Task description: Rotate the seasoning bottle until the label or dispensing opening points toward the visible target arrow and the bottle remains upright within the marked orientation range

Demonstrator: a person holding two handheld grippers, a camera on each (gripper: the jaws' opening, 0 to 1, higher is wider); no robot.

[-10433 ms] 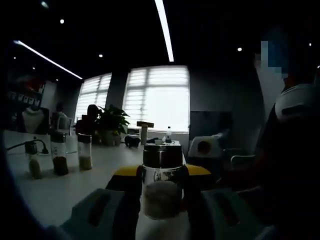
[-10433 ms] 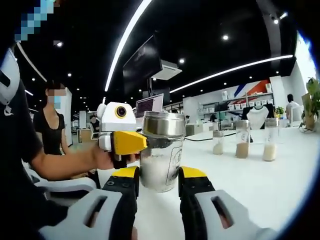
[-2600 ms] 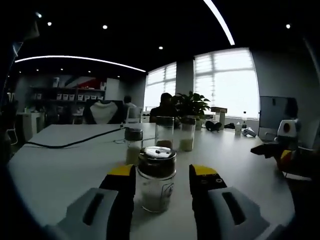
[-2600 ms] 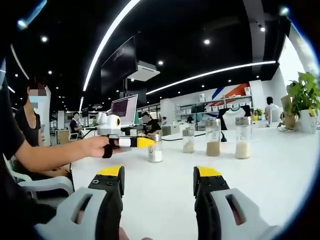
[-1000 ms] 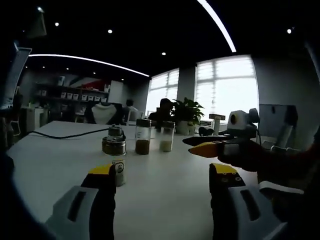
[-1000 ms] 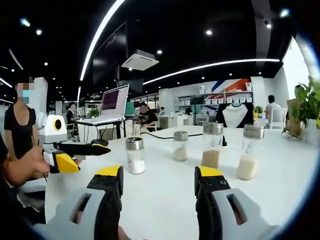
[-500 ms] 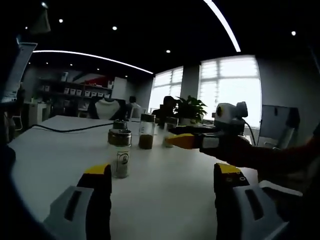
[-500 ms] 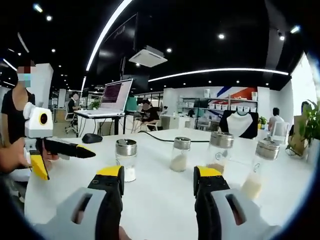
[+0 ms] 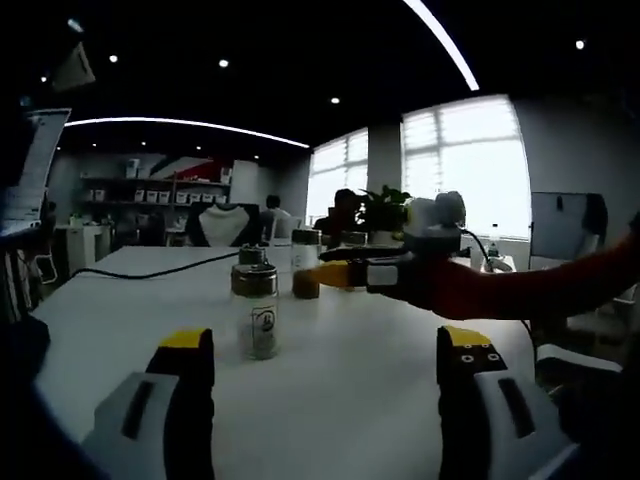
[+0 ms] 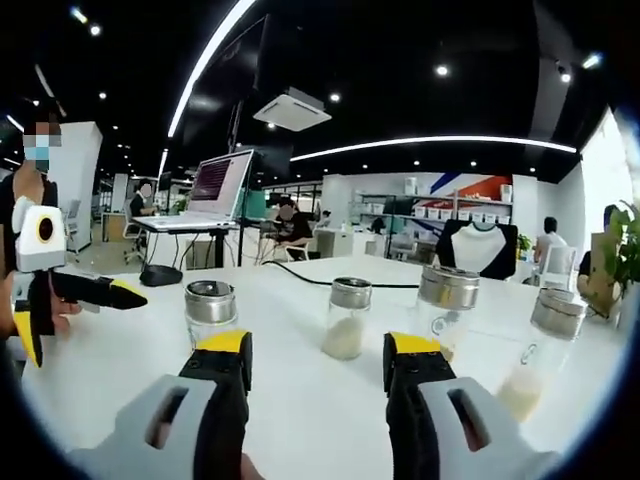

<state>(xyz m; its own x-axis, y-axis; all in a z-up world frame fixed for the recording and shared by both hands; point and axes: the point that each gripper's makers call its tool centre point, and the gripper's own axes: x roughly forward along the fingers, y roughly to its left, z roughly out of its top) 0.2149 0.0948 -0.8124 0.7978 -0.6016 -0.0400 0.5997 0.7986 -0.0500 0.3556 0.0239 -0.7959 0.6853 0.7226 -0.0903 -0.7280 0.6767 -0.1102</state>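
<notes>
In the left gripper view, my left claw (image 9: 330, 375) is spread wide and holds nothing. The seasoning bottle (image 9: 257, 312) stands upright on the white table (image 9: 340, 400), beyond my left jaw, apart from it. My right claw (image 9: 335, 270) reaches in from the right, near the other jars (image 9: 305, 263).

In the right gripper view, my right claw (image 10: 318, 375) is spread and empty. The bottle (image 10: 211, 312) stands just behind its left jaw. My left claw (image 10: 125, 293) shows at the left edge.

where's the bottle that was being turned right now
The seasoning bottle stands upright on the white table, free of both tools, in the left gripper view just ahead of the left tool's left jaw. In the right gripper view it is leftmost of four bottles.
</notes>
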